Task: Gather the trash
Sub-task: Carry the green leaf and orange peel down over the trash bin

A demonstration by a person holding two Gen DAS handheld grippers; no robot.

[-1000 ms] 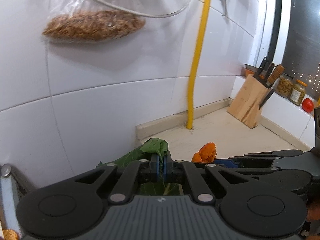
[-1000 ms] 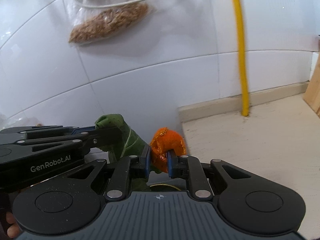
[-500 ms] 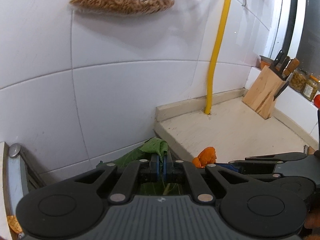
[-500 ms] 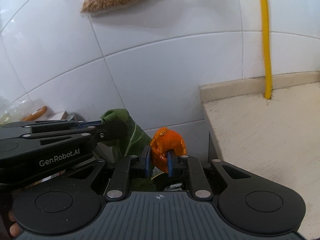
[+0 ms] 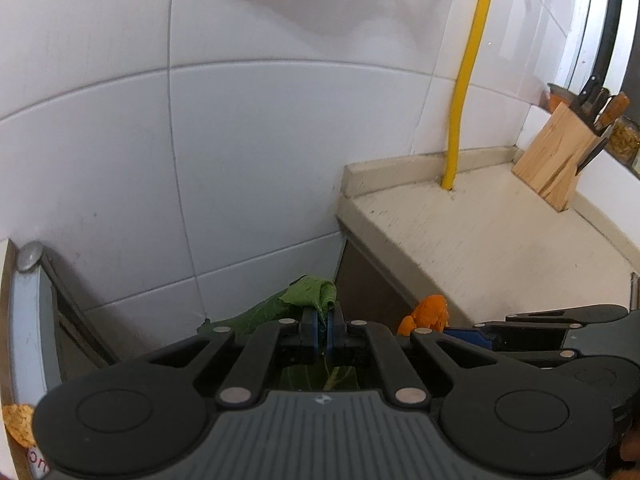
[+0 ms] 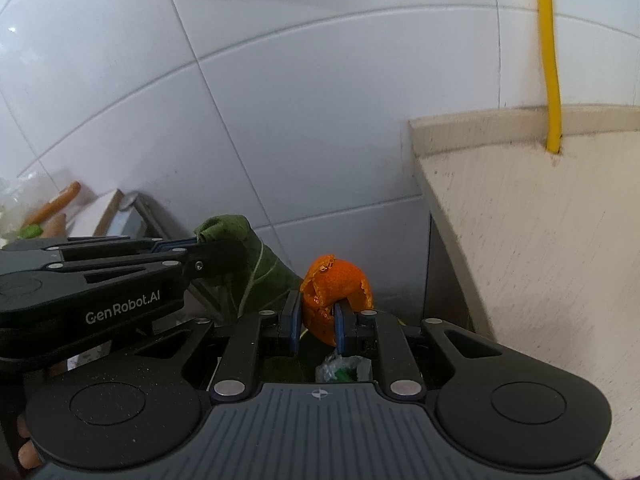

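Countertop (image 6: 532, 240) right; knife block (image 5: 554, 160) beyond; tiled wall (image 5: 260, 140) ahead.

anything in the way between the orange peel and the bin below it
Nothing visible does. The orange peel, pinched in the right claw, hangs over the dark gap beside the counter, where crumpled trash already shows below.

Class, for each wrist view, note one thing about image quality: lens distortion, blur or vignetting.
Left wrist view: tile grout lines bow strongly, dark corners vignette the frame, the knife block is slightly soft. Right wrist view: grout lines curve too, while the orange peel looks sharp.
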